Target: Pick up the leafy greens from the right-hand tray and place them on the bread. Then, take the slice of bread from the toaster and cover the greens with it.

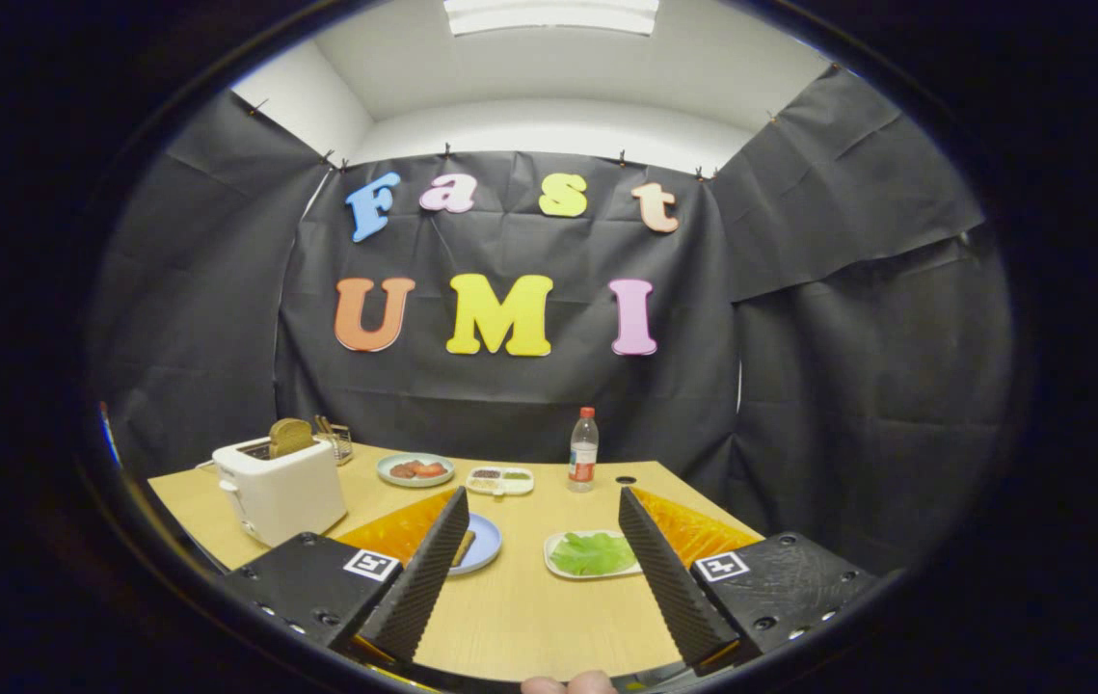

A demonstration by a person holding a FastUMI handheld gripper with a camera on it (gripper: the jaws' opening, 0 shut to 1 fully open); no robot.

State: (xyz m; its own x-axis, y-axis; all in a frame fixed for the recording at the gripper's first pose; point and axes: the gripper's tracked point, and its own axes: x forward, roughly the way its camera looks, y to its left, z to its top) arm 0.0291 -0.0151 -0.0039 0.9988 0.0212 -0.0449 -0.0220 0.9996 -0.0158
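My gripper [543, 511] is open, its two black ribbed fingers spread wide above the near part of the wooden table [529, 607], with nothing between them. Just ahead, nearer the right finger, lie the leafy greens [593, 553] on a white tray [558, 564]. A blue plate [483, 546] sits beside the left finger, which hides most of it; a slice of bread [463, 547] peeks out on it. At the table's far left stands a white toaster [281, 490] with a browned bread slice [290, 437] sticking up from its slot.
Toward the back of the table are a green plate with reddish food [415, 469], a small divided white dish [500, 480], a plastic bottle with a red cap [583, 450] and a wire rack [336, 439] behind the toaster. A fingertip [568, 684] shows at the near edge.
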